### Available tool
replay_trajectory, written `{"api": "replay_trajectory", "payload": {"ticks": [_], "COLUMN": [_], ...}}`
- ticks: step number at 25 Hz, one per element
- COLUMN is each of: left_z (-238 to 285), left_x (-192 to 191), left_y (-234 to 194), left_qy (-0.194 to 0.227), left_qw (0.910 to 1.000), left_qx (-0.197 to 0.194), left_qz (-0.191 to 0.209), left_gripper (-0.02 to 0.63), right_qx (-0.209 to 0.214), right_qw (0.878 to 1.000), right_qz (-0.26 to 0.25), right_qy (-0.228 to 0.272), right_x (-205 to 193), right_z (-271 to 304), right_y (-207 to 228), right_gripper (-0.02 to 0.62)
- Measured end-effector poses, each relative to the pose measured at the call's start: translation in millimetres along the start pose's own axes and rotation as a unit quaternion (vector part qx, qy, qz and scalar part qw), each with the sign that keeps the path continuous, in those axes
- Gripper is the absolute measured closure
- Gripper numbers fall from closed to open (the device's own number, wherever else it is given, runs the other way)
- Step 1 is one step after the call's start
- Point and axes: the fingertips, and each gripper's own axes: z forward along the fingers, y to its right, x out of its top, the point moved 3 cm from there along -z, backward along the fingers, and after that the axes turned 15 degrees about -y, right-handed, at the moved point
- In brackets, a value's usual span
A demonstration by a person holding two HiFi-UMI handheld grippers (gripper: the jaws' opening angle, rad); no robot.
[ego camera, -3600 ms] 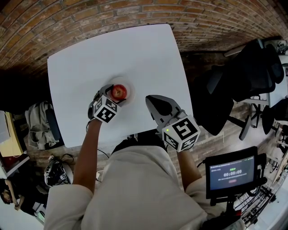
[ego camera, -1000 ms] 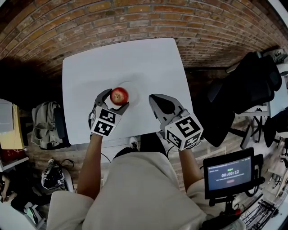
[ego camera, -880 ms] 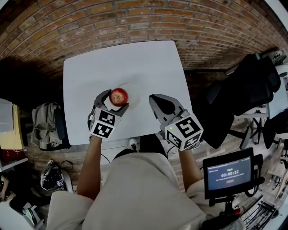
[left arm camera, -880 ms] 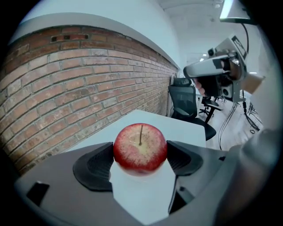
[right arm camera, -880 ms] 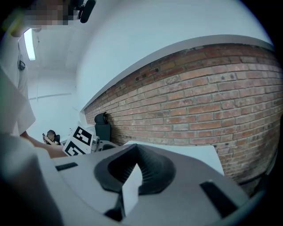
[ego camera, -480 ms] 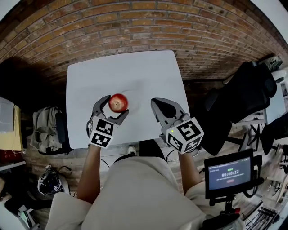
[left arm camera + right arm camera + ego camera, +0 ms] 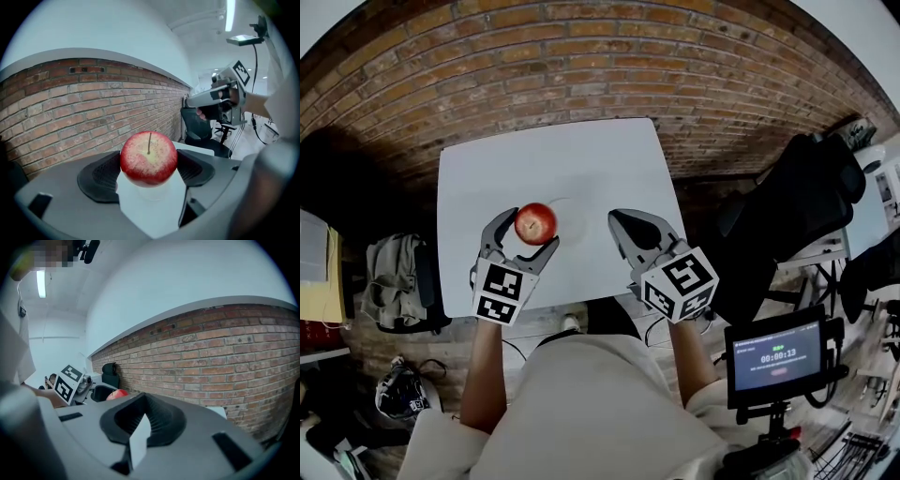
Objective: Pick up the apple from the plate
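**Item 1, apple** (image 7: 535, 223). Red with a yellow-speckled crown, stem upright. It is held between the two dark pads of the left tongs (image 7: 530, 228), which press on its flanks from either side. The left gripper view shows the apple (image 7: 149, 157) seated squarely in the middle, pads touching both sides. It appears to be raised clear of the tabletop (image 7: 600, 159), probably so that it comes away from the plate cleanly. The level, stem-up hold suits a round fruit that could roll out of a slanted grip.

**Item 2, left tongs** (image 7: 149, 165). Clamped on the apple, carried by the person's bare left forearm over the near left part of the tabletop.

**Item 3, right tongs** (image 7: 622, 223). Jaws brought together with nothing between them. They are held beside the work, well apart from the apple, and seem merely parked out of the way. The right gripper view confirms the right tongs (image 7: 140, 420) empty, with only a sliver of white showing below the meeting pads.

**Item 4, plate** (image 7: 560, 201). White on white, so only a faint curved rim shows just beyond the apple. Its full outline cannot be traced, and it is uncertain whether the pale patch under the fruit in the left gripper view is plate or tabletop.

**Item 5, surroundings.** Brick wall (image 7: 581, 56) behind; a dark chair (image 7: 797, 206) to the right.

**Not established.** The gap between the apple's underside and the plate is hidden by the tongs.
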Motion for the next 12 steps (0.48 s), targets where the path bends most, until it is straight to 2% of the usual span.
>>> {"api": "replay_trajectory", "payload": {"ticks": [12], "left_z": [-41], "left_x": [25], "left_y": [15], "left_qy": [0.036], "left_qw": [0.9989], "left_qx": [0.017], "left_qz": [0.025], "left_gripper": [0.227], "right_qx": [0.01], "right_qw": [1.0], "right_qz": [-0.011], "right_qy": [0.008], "right_x": [10], "right_z": [-14], "right_y": [-14], "right_gripper": [0.595]}}
